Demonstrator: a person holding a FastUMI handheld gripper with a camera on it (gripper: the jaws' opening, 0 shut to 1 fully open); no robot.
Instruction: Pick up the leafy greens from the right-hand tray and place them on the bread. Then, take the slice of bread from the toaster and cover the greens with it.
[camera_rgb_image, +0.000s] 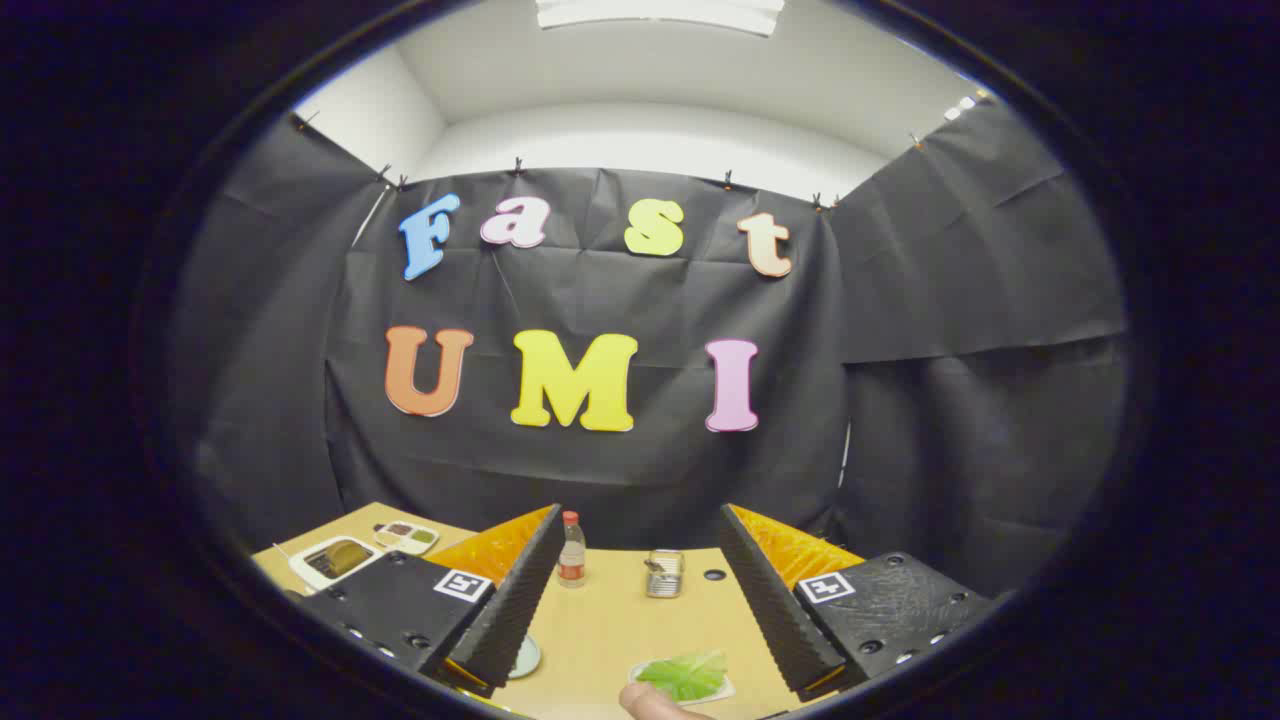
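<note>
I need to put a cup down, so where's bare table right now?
Bare wood lies between the open gripper, bordered by bottle and toaster beyond, greens tray in front. Crowded: white trays past the left finger.

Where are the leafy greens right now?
In the gripper view, the leafy greens lie on a small tray on the wooden table, between the open fingers of the hand-held gripper, nearer the right one, with a fingertip just beside them.

Gripper (640, 610) hovering with its jaws spread wide.
Both ridged black fingers (520, 600) are pointing forward (nothing between them), a fingertip (655, 703) showing below.
</note>
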